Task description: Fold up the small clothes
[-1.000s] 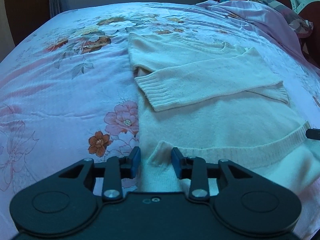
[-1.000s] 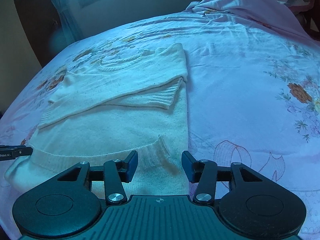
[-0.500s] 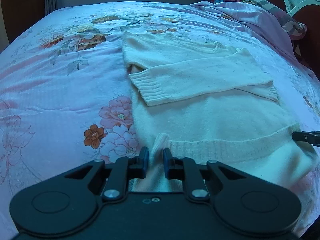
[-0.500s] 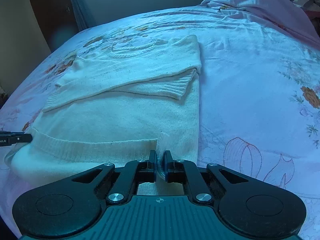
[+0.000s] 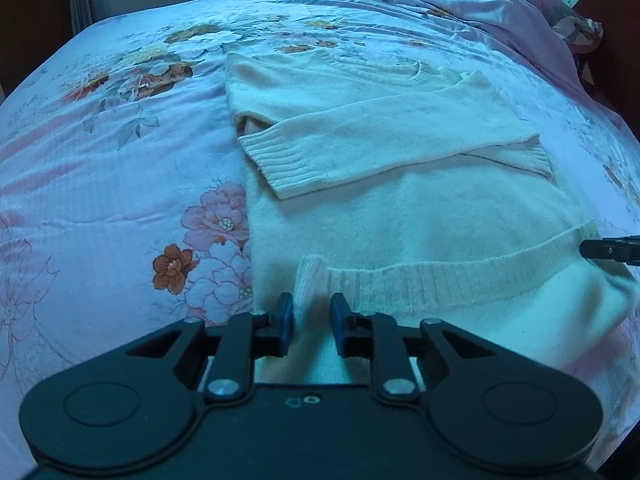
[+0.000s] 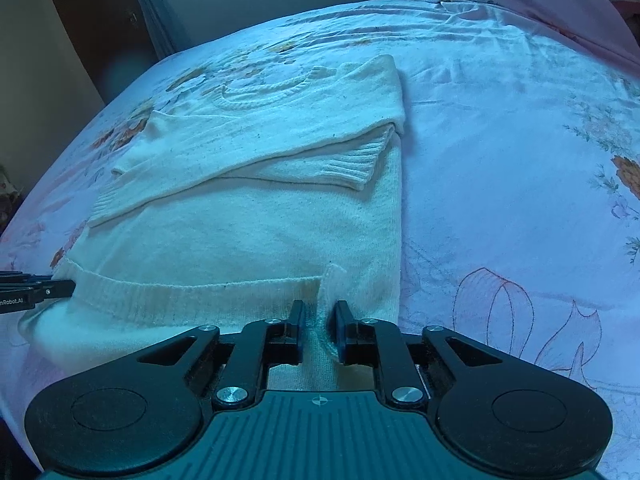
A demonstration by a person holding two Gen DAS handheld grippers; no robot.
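A wide bed (image 5: 100,184) with a pink flowered sheet fills the room, a rumpled pink cover (image 6: 520,12) heaped toward the headboard. Spread flat in the middle of it lies the cream sweater (image 5: 400,216), neck away from the person, both sleeves already crossed over the chest and the ribbed hem (image 5: 440,280) nearest. The left gripper (image 5: 311,322) has its jaws drawn close on one bunched corner of that hem, the knit pinched up between them. The right gripper (image 6: 318,330) sits at the other corner; its jaws are opening a little, yet a raised pleat of knit is between them and looks pinched.

The step in hand seems to be carrying the hem up to the neck. To do it well, I would make sure both pinches take front and back layers together, lift both corners evenly so the hem stays straight, and lay it down without dragging the sleeves askew.
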